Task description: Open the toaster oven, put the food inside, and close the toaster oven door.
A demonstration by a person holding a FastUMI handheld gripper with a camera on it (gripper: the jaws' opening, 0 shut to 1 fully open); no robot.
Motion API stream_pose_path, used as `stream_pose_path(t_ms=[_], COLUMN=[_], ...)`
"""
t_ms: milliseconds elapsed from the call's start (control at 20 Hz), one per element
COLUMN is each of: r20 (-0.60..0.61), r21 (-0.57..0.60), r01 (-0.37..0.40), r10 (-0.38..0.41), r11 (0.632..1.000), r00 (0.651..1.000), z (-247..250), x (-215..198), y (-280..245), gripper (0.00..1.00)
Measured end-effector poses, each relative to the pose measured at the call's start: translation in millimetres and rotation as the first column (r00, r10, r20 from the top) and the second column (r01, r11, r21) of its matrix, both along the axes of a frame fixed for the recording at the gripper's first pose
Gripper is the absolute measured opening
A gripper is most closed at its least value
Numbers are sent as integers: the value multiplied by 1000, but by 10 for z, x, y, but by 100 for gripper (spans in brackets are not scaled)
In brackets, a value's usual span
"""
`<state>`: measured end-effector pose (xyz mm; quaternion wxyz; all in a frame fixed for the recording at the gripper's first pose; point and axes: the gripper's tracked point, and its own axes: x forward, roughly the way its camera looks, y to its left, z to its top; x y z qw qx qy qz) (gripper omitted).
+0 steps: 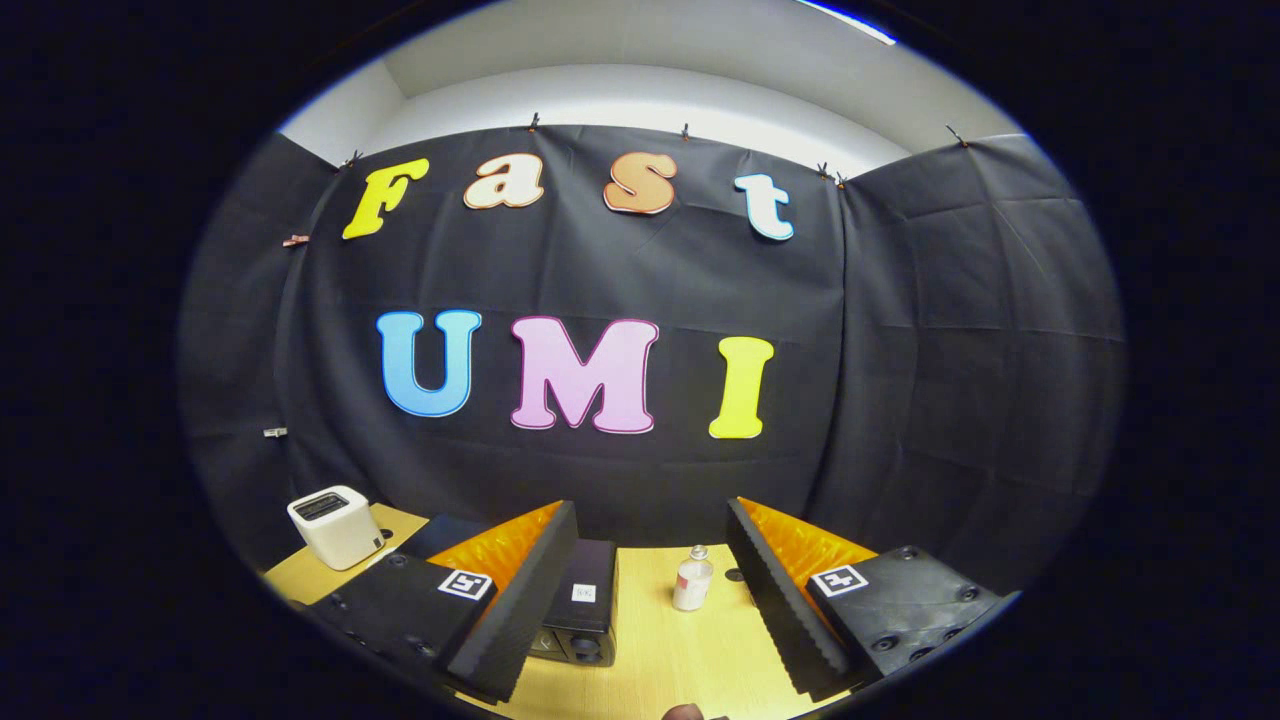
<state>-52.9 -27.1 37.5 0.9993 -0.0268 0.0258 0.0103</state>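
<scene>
The gripper (650, 515) is held high above a wooden table (660, 660), open, with nothing between its fingers. A black toaster oven (585, 600) stands on the table just inside the left finger (520, 600), which covers its left side. I see its top and a strip of its front with dark knobs; whether its door is open or shut I cannot tell. A small brown rounded thing (685, 712), perhaps the food, peeks in at the near edge of the table between the fingers.
A white pop-up toaster (335, 525) stands at the table's far left corner. A small clear bottle with a white label (692, 582) stands upright between the fingers, right of the oven. The black cloth wall closes off the back and sides.
</scene>
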Motion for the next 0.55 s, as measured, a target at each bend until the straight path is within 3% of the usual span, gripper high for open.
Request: stream_pose_path(t_ms=[550], r20=[-15], r21=[20], r01=[0], r10=[0], r11=[1000], r00=[1000], z=[-84], x=[54], y=[-220], gripper=[99])
